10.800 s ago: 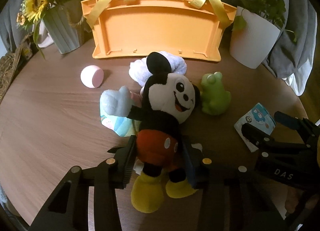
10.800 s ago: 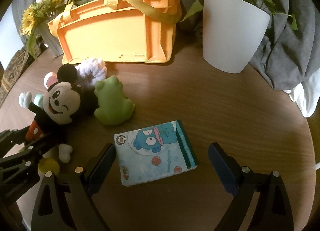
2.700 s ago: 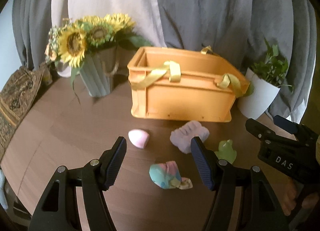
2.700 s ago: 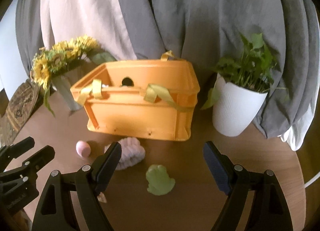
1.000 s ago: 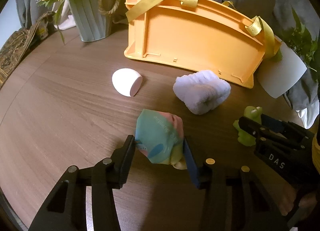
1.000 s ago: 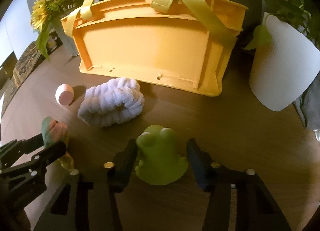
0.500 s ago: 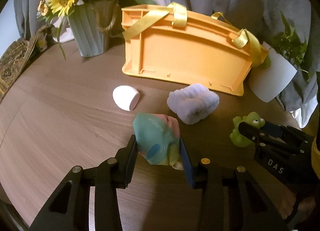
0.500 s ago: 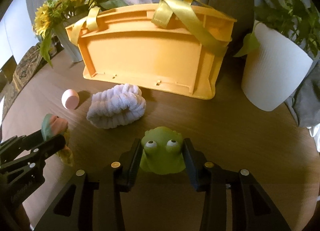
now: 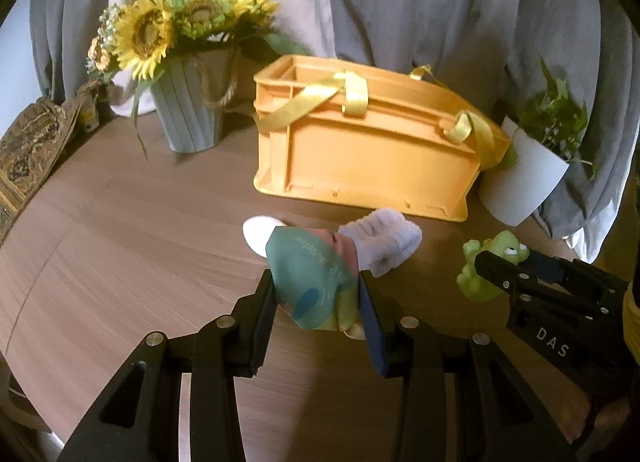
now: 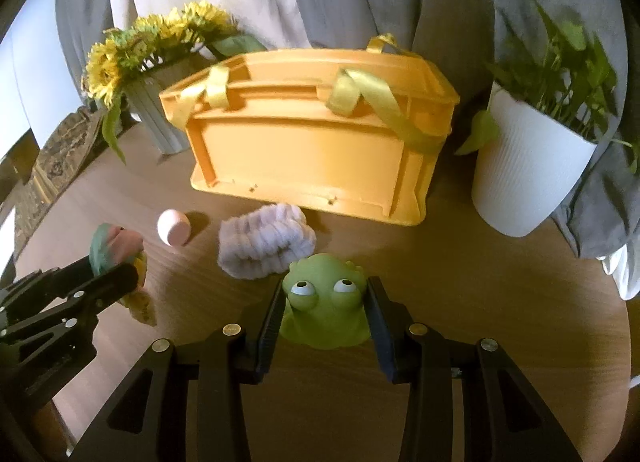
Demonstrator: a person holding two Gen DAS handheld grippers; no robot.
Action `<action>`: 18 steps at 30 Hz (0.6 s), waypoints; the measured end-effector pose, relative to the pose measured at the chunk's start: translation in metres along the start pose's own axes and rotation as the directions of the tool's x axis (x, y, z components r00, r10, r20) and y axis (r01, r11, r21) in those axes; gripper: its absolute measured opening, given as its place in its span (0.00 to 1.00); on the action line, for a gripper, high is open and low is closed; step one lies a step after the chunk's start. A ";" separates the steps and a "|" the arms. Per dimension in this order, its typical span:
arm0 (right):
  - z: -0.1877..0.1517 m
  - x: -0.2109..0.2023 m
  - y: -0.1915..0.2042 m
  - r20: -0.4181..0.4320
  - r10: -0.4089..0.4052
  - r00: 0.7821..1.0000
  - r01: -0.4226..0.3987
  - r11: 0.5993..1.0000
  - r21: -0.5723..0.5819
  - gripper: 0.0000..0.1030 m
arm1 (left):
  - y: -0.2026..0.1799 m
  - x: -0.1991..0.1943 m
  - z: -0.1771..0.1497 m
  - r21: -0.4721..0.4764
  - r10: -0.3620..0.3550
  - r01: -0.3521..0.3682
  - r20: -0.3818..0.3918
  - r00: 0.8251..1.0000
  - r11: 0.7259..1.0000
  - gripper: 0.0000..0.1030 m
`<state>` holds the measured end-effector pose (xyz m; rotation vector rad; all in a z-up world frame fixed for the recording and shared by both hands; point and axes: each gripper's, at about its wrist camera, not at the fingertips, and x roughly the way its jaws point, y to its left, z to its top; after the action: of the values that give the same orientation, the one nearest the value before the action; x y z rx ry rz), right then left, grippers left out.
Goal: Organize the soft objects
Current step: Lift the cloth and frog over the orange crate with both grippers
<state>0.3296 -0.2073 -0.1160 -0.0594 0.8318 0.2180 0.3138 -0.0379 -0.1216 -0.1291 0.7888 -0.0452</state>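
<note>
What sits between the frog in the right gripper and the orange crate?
The lilac fluffy band lies on the table between the frog and the crate, slightly left of the straight line. The right wrist view shows it best.

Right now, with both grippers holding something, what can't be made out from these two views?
- Inside of the orange crate: both views, hidden by its near wall.
- Pink ball: left wrist view, half covered by the pastel cloth toy in the left gripper.
- Green frog: left wrist view, partly behind the right gripper.
- Printing on the cloth toy: only partly legible.
</note>
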 end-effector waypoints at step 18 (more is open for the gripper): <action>0.017 -0.048 0.018 0.109 -0.052 0.993 0.045 0.997 0.069 0.41 | 0.005 -0.037 0.035 0.086 -0.079 0.070 0.112 0.991 0.994 0.38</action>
<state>0.3064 -0.1956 -0.0684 -0.0053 0.7257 0.1465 0.3127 -0.0262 -0.0716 -0.0832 0.6661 -0.1397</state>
